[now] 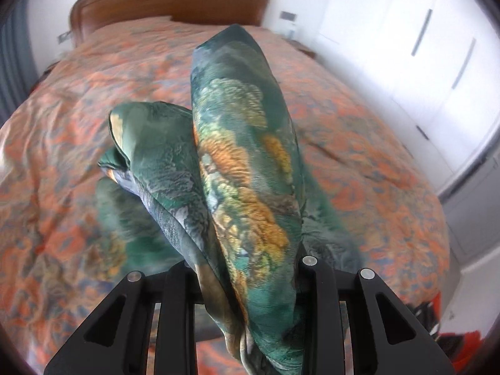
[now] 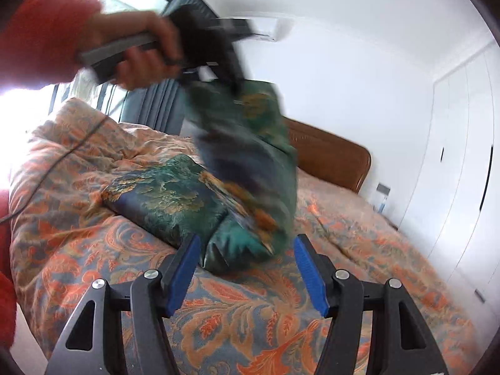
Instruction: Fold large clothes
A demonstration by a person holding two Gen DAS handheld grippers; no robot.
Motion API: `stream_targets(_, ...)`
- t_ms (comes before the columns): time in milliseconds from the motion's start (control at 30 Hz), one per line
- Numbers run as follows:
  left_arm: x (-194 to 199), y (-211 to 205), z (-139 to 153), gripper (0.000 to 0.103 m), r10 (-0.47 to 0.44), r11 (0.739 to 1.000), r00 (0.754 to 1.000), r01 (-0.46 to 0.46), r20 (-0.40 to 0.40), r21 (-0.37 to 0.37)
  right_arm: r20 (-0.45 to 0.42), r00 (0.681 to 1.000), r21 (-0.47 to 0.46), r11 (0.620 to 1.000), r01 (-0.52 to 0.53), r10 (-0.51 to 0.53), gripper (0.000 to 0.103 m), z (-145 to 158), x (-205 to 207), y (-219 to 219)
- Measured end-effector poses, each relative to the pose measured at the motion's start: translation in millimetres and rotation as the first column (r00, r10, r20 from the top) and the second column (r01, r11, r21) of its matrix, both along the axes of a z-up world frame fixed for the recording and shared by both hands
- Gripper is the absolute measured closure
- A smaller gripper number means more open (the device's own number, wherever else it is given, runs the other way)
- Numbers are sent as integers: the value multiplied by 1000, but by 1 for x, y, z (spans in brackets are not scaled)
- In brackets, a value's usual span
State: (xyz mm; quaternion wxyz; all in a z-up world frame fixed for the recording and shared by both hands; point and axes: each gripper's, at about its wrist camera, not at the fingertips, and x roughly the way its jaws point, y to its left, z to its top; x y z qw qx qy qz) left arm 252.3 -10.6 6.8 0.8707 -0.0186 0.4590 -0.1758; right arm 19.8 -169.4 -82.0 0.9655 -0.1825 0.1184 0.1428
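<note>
A large green garment with gold and orange flower print (image 1: 247,168) hangs bunched from my left gripper (image 1: 247,284), which is shut on it; the cloth hides the fingertips. In the right wrist view the left gripper (image 2: 231,84) is raised above the bed, with the garment (image 2: 240,162) hanging from it down to a folded part lying on the quilt (image 2: 162,200). My right gripper (image 2: 247,268) is open and empty, its blue pads (image 2: 184,275) just short of the garment's lower end.
The bed has an orange and blue paisley quilt (image 2: 250,318) and a brown headboard (image 1: 168,3). White wardrobe doors (image 1: 415,47) stand to the right. A window with dark curtains (image 2: 150,100) is behind the bed. A thin cable (image 2: 62,153) lies over the quilt at left.
</note>
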Motion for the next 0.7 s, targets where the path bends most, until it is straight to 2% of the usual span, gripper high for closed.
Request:
stream_targets(133,-1,39,-30,75,65,998,997,-65,-35,-5,-56,998,22,1000,15,-13,40,-8,14,-4)
stream_targets(300,5,82,-61,75,148,988,985,-150,-89,-23,-82,996,28,999,27,-25,40,-8,-1,-7)
stream_targets(433,12,106,-85,75,204,970,968,-220,-147,-100,-119,992,41,998,40,-35,40,-10,2,-13)
stream_targets(567,15,113,-108,73,223,959,956,-250,-191,-131,-181,983,75,996,45,-30,40,-9,12,-15)
stream_targets(633,18,116,-116,72,224,954,952,-258,-210,-151,-226,974,109,994,28,-3,52,-1,22,-15)
stream_targets(700,21,119,-119,72,218,950,950,-259,-223,-173,-283,958,172,985,-4,53,54,15,38,-12)
